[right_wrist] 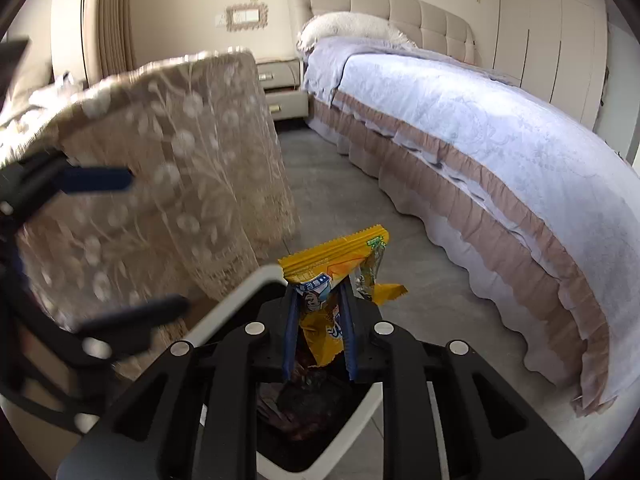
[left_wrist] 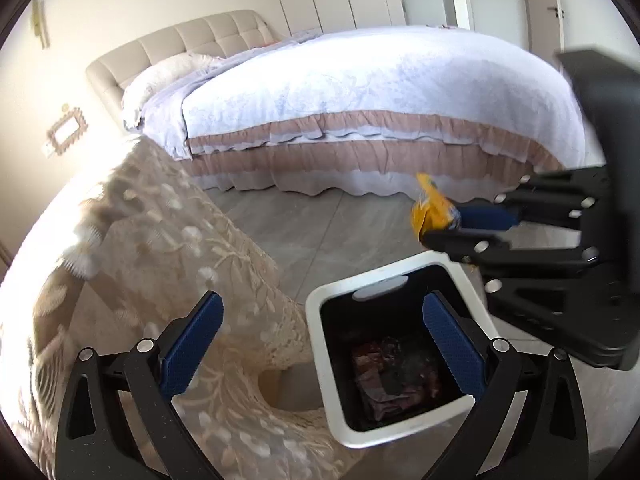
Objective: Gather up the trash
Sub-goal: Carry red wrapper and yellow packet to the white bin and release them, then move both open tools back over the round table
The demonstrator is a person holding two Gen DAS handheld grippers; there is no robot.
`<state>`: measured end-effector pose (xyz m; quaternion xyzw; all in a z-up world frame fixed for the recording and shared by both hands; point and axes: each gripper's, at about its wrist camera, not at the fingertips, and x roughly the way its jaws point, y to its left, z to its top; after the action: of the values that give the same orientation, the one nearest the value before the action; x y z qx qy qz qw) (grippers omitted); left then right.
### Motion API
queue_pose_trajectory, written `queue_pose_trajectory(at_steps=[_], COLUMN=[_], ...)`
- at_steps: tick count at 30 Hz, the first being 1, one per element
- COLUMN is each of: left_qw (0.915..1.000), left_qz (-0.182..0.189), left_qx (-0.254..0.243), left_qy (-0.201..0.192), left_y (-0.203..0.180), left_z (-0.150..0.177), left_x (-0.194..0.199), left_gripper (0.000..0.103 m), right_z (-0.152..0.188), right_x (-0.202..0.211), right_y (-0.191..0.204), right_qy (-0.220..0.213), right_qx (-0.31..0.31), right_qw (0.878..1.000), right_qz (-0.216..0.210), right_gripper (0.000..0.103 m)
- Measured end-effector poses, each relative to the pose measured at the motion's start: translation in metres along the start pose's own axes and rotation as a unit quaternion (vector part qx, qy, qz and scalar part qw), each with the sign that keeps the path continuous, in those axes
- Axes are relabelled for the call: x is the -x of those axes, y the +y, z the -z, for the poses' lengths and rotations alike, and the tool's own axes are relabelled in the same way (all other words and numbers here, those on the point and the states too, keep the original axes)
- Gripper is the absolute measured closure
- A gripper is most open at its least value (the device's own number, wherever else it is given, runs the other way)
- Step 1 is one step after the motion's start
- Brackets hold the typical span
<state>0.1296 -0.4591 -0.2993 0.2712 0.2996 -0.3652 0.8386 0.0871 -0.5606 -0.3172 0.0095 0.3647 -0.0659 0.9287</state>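
Note:
A white square trash bin [left_wrist: 320,344] with a black liner stands on the grey floor; dark wrappers [left_wrist: 392,376] lie at its bottom. My right gripper [right_wrist: 318,292] is shut on a yellow snack wrapper [right_wrist: 336,256] and holds it above the bin's rim [right_wrist: 224,308]. In the left wrist view the right gripper [left_wrist: 444,224] comes in from the right with the wrapper [left_wrist: 430,208] just beyond the bin's far edge. My left gripper [left_wrist: 322,332] is open and empty, above the bin's near side. It shows blurred at the left of the right wrist view [right_wrist: 120,240].
A table draped in beige lace cloth [left_wrist: 168,248] stands left of the bin. A bed with a pale blue cover and pink frills [left_wrist: 360,104] lies behind. A nightstand [right_wrist: 280,88] sits by the headboard. Grey tiled floor [left_wrist: 320,224] runs between the bed and the table.

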Motion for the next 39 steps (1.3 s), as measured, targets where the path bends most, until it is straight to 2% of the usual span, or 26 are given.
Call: queue_pose_trajectory(at_steps=[2, 4, 6, 7, 8, 9, 10, 11, 19, 25, 30, 34, 36, 39], left_qw=[0.9998, 0.9989, 0.9978, 0.9974, 0.9971, 0.9969, 0.9966, 0.9962, 0.9924, 0.989, 0.9847, 0.9805, 0.9782, 0.9734], left_qz=[0.001, 0.024, 0.04, 0.044, 0.048, 0.05, 0.054, 0.058, 0.09, 0.085, 0.052, 0.002, -0.018, -0.059], left_qx=[0.017, 0.039, 0.053, 0.057, 0.059, 0.06, 0.061, 0.064, 0.079, 0.085, 0.092, 0.099, 0.108, 0.123], left_qy=[-0.006, -0.005, -0.005, -0.006, -0.007, -0.009, -0.01, -0.012, -0.028, -0.087, -0.138, -0.17, -0.177, -0.184], left_y=[0.006, 0.012, 0.015, 0.015, 0.015, 0.014, 0.013, 0.012, 0.005, 0.007, 0.019, 0.035, 0.049, 0.072], left_z=[0.002, 0.001, 0.001, 0.001, 0.001, 0.002, 0.002, 0.002, -0.003, -0.016, -0.022, -0.015, -0.01, -0.001], left_x=[0.007, 0.012, 0.016, 0.018, 0.02, 0.022, 0.024, 0.026, 0.048, 0.097, 0.143, 0.175, 0.187, 0.205], left_gripper=[0.005, 0.005, 0.005, 0.005, 0.005, 0.005, 0.005, 0.005, 0.005, 0.005, 0.005, 0.005, 0.005, 0.005], right_z=[0.005, 0.009, 0.011, 0.012, 0.013, 0.014, 0.015, 0.016, 0.001, -0.021, -0.043, -0.058, -0.066, -0.077], right_x=[-0.006, -0.01, -0.012, -0.013, -0.014, -0.015, -0.015, -0.014, 0.03, 0.08, 0.114, 0.134, 0.142, 0.151], right_y=[0.007, 0.015, 0.022, 0.023, 0.025, 0.026, 0.028, 0.031, 0.03, 0.037, 0.055, 0.073, 0.079, 0.095], right_qy=[0.015, 0.02, 0.022, 0.023, 0.03, 0.038, 0.037, 0.033, -0.027, -0.104, -0.173, -0.224, -0.239, -0.256], right_qx=[0.015, 0.033, 0.049, 0.054, 0.057, 0.061, 0.066, 0.07, 0.05, 0.069, 0.091, 0.081, 0.073, 0.061], right_qw=[1.0, 0.999, 0.998, 0.998, 0.998, 0.997, 0.997, 0.997, 0.998, 0.988, 0.97, 0.953, 0.951, 0.954], right_qz=[-0.014, -0.017, -0.018, -0.017, -0.022, -0.029, -0.027, -0.019, 0.02, 0.09, 0.146, 0.187, 0.184, 0.145], right_gripper=[0.081, 0.076, 0.055, 0.04, 0.032, 0.028, 0.019, 0.006, 0.004, 0.004, 0.004, 0.004, 0.004, 0.004])
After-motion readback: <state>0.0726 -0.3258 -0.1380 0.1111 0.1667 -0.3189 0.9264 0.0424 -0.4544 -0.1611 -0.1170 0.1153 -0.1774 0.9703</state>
